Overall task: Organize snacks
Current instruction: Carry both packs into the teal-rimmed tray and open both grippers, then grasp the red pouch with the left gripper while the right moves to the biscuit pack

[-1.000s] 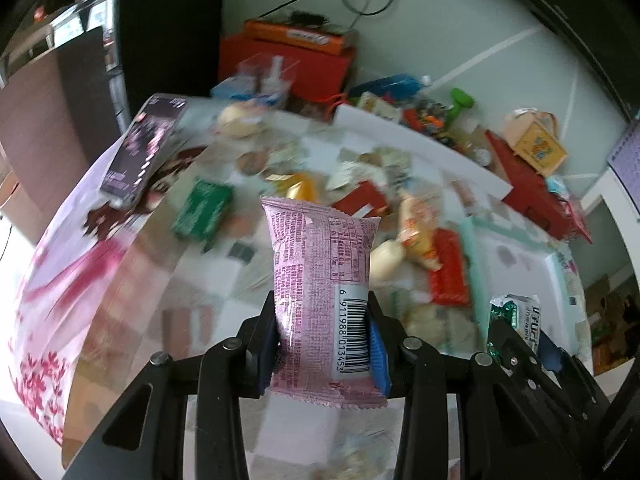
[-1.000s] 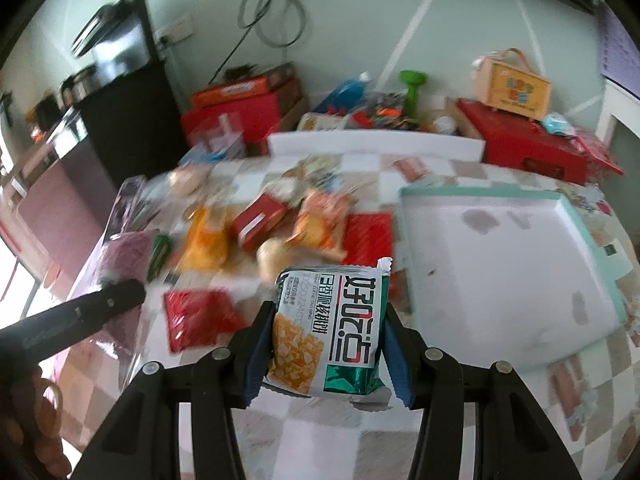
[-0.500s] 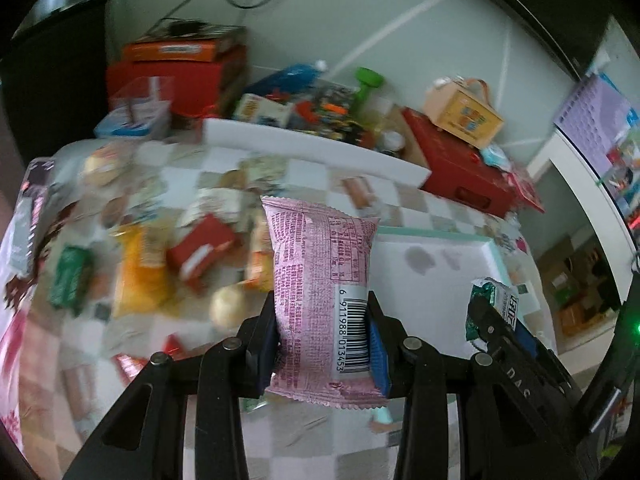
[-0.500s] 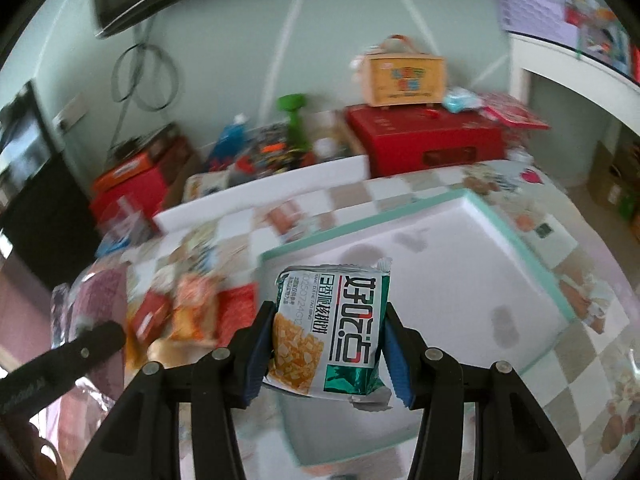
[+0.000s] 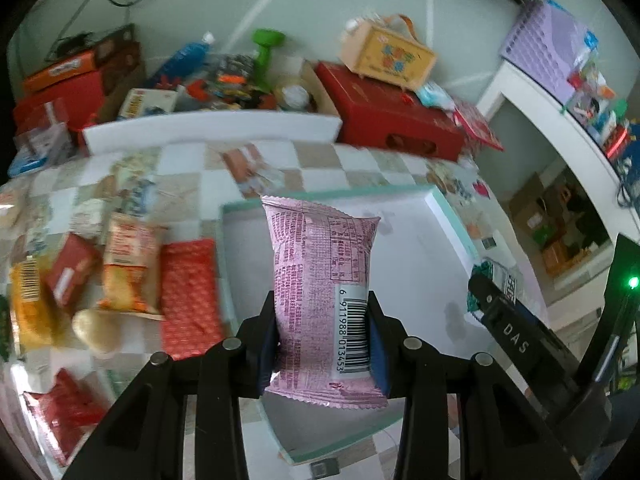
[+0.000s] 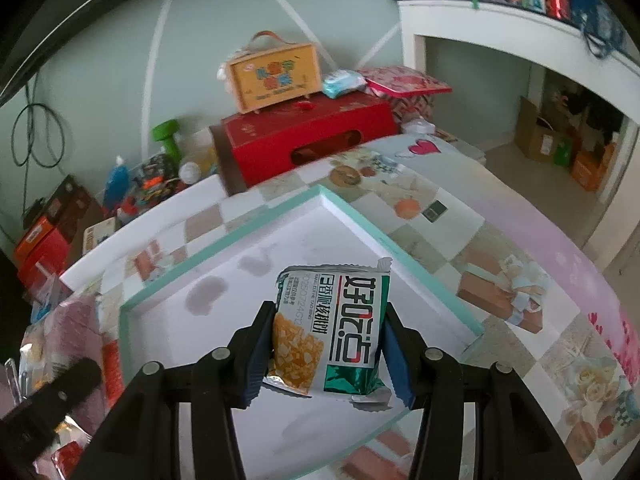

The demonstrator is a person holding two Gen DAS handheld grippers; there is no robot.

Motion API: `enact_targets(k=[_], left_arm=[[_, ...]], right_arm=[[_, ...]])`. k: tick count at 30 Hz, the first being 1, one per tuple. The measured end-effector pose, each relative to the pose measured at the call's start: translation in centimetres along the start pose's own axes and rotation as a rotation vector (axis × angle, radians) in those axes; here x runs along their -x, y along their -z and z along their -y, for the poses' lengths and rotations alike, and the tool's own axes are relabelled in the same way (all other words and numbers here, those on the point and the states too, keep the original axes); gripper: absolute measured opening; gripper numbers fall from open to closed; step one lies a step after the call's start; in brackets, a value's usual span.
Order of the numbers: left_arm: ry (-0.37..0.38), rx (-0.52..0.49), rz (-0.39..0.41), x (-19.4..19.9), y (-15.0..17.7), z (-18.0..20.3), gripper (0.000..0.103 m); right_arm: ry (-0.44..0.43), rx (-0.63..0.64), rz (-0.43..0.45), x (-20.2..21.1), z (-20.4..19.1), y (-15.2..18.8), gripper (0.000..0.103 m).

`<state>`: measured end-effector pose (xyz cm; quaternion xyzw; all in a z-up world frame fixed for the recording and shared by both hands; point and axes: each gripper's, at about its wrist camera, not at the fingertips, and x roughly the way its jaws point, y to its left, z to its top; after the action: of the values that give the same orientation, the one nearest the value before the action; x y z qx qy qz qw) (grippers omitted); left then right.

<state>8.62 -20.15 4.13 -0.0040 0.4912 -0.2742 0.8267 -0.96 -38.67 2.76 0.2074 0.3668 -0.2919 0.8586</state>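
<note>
Only leftward: loose snacks point(image 5: 132, 268) beside tray point(image 5: 448, 216).

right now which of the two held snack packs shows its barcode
The pink pack in the left gripper; the green-and-white pack in the right gripper shows its printed front instead.
</note>
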Motion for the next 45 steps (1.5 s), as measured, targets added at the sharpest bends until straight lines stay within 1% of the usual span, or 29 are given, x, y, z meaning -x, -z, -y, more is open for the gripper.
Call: enact_targets(k=[4,9,11,13,14,15,20,21,23,24,25,26,28,29,30,32,34,37,42,45], left_arm=[[0.008,-0.03,-0.051,-2.6,0.7,1.0,0.041],[-0.012,-0.038,-0.077,-3.8,1.1,0.8,0.042],[-0.031,-0.038,-0.077,-3.8,1.1,0.7,0.045],[-0.04,-0.034,-0.067,-3.5,1.0,0.5,0.06],[-0.04,-0.033,-0.062,-3.4,0.9,0.4,0.064],[-0.039,-0.032,-0.056,-3.1,0.8,0.3,0.066],[-0.061,-0.031,-0.03,-2.2,0.5,0.2,0.067],[-0.064,-0.031,-0.028,-2.2,0.4,0.2,0.069],[-0.082,-0.032,-0.021,-2.2,0.4,0.2,0.081],[-0.099,-0.031,-0.016,-2.3,0.4,0.1,0.09],[-0.128,-0.03,-0.009,-2.4,0.4,0.0,0.095],[-0.147,-0.031,-0.009,-2.5,0.4,-0.1,0.095],[-0.185,-0.038,-0.014,-2.8,0.4,-0.3,0.097],[-0.194,-0.038,-0.016,-3.0,0.5,-0.5,0.097],[-0.204,-0.035,-0.017,-3.1,0.5,-0.7,0.097],[-0.219,-0.029,-0.011,-3.1,0.5,-1.0,0.098],[-0.231,-0.029,-0.002,-3.2,0.5,-1.1,0.102],[-0.242,-0.033,0.009,-3.1,0.6,-1.2,0.102],[-0.234,-0.046,0.046,-2.6,0.7,-1.0,0.102],[-0.232,-0.054,0.069,-2.0,0.7,-0.9,0.102]], right_arm=[[0.011,-0.025,-0.02,-1.4,1.2,0.2,0.054],[0.008,-0.031,-0.058,-2.7,1.7,0.6,0.054],[0.009,-0.023,-0.061,-2.8,1.7,0.7,0.054],[0.008,-0.019,-0.059,-2.7,1.5,0.7,0.054],[0.006,-0.018,-0.055,-2.5,1.5,0.6,0.054],[0.009,-0.017,-0.052,-2.5,1.5,0.6,0.054],[0.01,-0.022,-0.043,-1.8,1.7,0.4,0.055],[0.01,-0.02,-0.043,-1.6,1.6,0.3,0.056],[0.013,-0.011,-0.048,-1.6,1.5,0.3,0.063],[0.013,-0.007,-0.052,-1.6,1.4,0.3,0.071],[0.014,0.0,-0.057,-1.7,1.3,0.4,0.08],[0.016,0.006,-0.058,-1.7,1.2,0.4,0.085],[0.027,0.017,-0.057,-1.7,1.0,0.4,0.098],[0.032,0.022,-0.056,-1.7,1.0,0.4,0.101],[0.036,0.024,-0.054,-1.7,1.0,0.4,0.103],[0.039,0.023,-0.05,-1.7,1.0,0.4,0.103],[0.036,0.023,-0.053,-1.7,1.0,0.4,0.103],[0.035,0.027,-0.05,-1.7,1.0,0.4,0.103],[0.039,0.029,-0.022,-1.2,1.0,0.3,0.103],[0.02,0.02,-0.019,-0.8,0.8,0.3,0.103]])
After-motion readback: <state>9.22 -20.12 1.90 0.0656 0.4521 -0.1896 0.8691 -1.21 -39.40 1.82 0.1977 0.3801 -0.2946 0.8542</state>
